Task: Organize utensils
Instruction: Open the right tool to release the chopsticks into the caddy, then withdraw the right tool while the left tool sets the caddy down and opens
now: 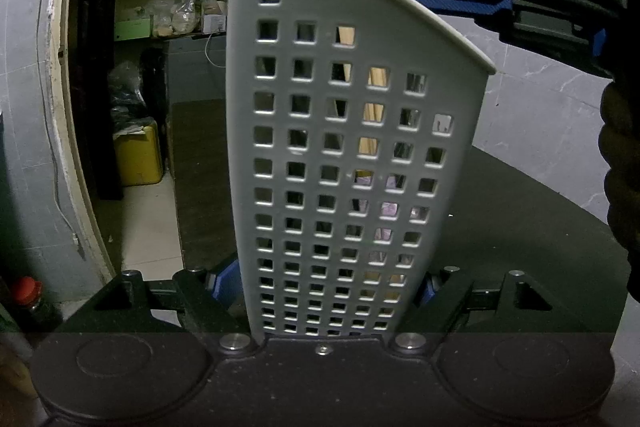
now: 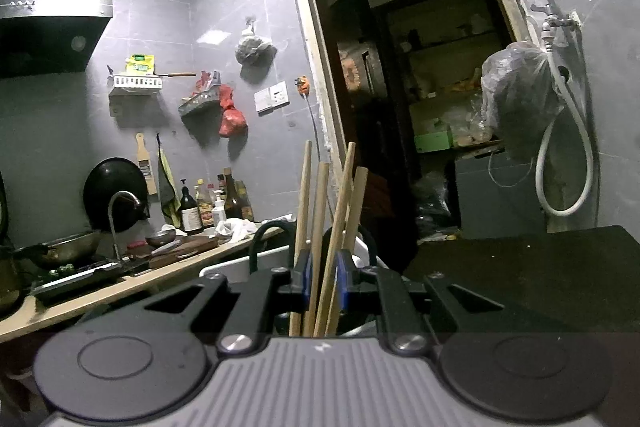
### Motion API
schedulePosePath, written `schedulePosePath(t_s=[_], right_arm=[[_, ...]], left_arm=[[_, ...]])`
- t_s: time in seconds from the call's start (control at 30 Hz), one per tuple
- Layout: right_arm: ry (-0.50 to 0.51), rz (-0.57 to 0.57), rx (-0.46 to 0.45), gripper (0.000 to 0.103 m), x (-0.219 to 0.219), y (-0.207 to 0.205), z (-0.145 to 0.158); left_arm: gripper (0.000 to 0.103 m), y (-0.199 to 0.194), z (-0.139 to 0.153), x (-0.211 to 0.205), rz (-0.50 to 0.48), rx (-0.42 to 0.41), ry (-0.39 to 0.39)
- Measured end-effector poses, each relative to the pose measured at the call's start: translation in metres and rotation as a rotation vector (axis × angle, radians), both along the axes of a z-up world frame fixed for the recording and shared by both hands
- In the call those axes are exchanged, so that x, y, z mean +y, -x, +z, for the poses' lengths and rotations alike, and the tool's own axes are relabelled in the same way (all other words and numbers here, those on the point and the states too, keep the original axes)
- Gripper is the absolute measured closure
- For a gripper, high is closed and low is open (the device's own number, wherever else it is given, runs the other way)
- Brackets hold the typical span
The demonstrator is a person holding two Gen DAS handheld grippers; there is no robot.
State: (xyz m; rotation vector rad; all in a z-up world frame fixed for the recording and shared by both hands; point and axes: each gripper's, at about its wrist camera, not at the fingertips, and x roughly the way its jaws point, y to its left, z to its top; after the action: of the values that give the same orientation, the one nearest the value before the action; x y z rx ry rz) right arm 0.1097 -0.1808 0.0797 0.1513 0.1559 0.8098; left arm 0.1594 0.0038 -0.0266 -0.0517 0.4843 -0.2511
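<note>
Right claw (image 2: pixel 323 277) grips chopsticks (image 2: pixel 320 211) standing in the holder (image 1: pixel 340 147)

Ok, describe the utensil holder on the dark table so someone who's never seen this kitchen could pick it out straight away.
Find the dark tabletop beside the open doorway. On it stands the utensil holder, clamped between the left gripper's fingers. It is the only pale grey plastic thing there: tall, with a slanted rim and a grid of square holes, and wooden chopsticks poke out of its top.
</note>
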Motion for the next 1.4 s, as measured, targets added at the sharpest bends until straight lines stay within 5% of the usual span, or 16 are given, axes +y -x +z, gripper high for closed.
schedulePosePath(t_s=[0.13, 0.33, 0.7, 0.97, 1.23, 1.4], right_arm=[[0.000, -0.032, 0.009, 0.085, -0.003, 0.004, 0.000], [-0.001, -0.078, 0.043, 0.068, -0.009, 0.014, -0.001], [0.004, -0.162, 0.044, 0.019, -0.035, 0.050, 0.003], [0.016, -0.224, 0.074, 0.000, -0.054, 0.078, -0.004], [0.123, -0.336, 0.265, 0.000, -0.064, 0.105, -0.042], [0.190, -0.402, 0.300, 0.000, -0.064, 0.125, -0.054]], left_arm=[[0.021, 0.000, 0.000, 0.000, -0.002, 0.004, 0.003], [0.018, 0.001, 0.000, -0.002, 0.011, -0.004, -0.014], [0.001, 0.033, 0.005, -0.018, -0.008, -0.043, -0.040], [0.001, 0.078, 0.020, -0.018, 0.016, -0.101, -0.035], [0.001, 0.123, 0.033, -0.001, 0.178, -0.059, 0.037], [0.001, 0.133, 0.037, 0.004, 0.254, -0.055, 0.000]])
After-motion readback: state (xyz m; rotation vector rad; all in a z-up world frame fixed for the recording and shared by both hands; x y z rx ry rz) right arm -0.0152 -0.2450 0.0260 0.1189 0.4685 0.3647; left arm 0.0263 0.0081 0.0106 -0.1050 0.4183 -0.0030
